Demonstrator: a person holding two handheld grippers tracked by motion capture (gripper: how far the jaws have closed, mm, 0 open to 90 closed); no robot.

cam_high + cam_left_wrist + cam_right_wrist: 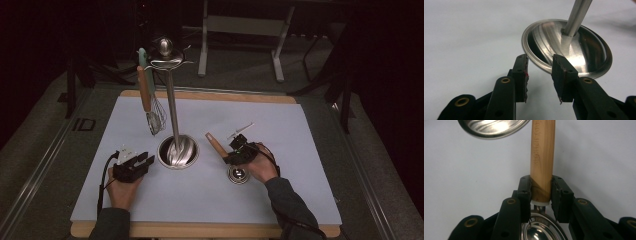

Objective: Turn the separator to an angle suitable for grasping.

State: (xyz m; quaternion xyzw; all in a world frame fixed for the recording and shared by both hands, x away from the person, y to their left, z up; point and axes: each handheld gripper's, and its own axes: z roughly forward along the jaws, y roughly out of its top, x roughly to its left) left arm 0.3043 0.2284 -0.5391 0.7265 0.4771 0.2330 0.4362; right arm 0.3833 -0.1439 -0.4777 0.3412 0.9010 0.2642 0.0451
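A steel utensil stand (172, 100) rises from a round dished base (178, 152) on the white mat (250, 200); a whisk (150, 100) with a wooden handle hangs from its top ring. My left gripper (142, 161) rests on the mat just left of the base, open, with nothing between its jaws (539, 78); the base's rim (541, 63) lies right beyond the tips. My right gripper (234, 156) is shut on the wooden handle (542, 155) of a steel ladle, near its lower end. The ladle's bowl (238, 174) sits on the mat under the hand, seen below the jaws (541, 230).
The mat covers a wooden board (210, 95) on a dark table. A metal frame (240, 30) stands behind the table. A person's sleeves (292, 210) enter from the bottom edge.
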